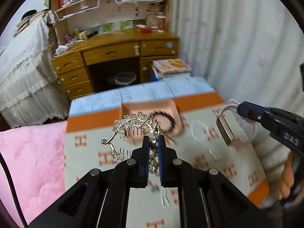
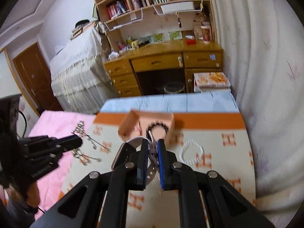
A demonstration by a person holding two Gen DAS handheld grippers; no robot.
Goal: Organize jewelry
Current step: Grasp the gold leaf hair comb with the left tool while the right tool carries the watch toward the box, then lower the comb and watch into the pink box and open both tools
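Note:
My left gripper is shut on a silver rhinestone tiara and holds it above the patterned blanket, just in front of the pink tray. The tray also shows in the right wrist view, with a black beaded bracelet inside it. My right gripper is shut on a watch by its pale strap, close in front of the tray. The watch also shows in the left wrist view. A clear beaded bracelet lies on the blanket to the right.
The blanket with orange H marks covers the bed, with a pink quilt on the left. A wooden desk with shelves stands beyond, a stack of magazines beside it. White curtains hang on the right.

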